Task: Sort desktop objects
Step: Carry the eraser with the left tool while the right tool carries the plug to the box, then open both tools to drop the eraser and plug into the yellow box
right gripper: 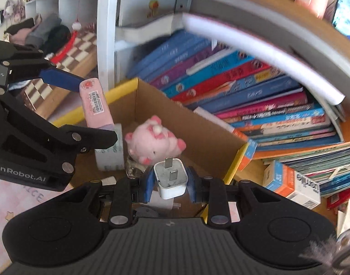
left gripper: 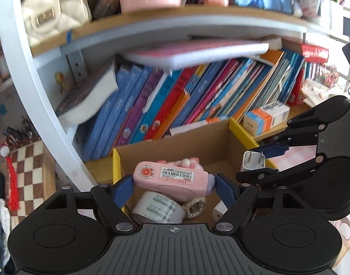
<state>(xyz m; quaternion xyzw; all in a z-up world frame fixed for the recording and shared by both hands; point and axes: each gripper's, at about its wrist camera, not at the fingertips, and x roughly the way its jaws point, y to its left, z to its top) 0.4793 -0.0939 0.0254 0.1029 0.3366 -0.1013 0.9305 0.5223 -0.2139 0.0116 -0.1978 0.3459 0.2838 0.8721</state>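
Blue rubber pads on both tongs, each loaded. Left gripper (left gripper: 173,186) pinches a pink case (left gripper: 173,180) end to end, barcode label up, jaws spread wide around its length. Right gripper (right gripper: 170,182) is pressed close on a white plug (right gripper: 171,177), prongs pointing away.

Both hang over the open cardboard box (right gripper: 197,135) with yellow rim, which sits on the desk against a row of leaning books (right gripper: 255,96). Inside already: a pink plush pig (right gripper: 154,139), a tape roll (left gripper: 157,208), a smaller roll beside it.

Step in hand, by my reading: the carry-and-drop stage, two items at once. Next move calls for lowering each load inside the walls, clear of the pig, then releasing; the plug sits near the rim, so it wants bringing further inward first.
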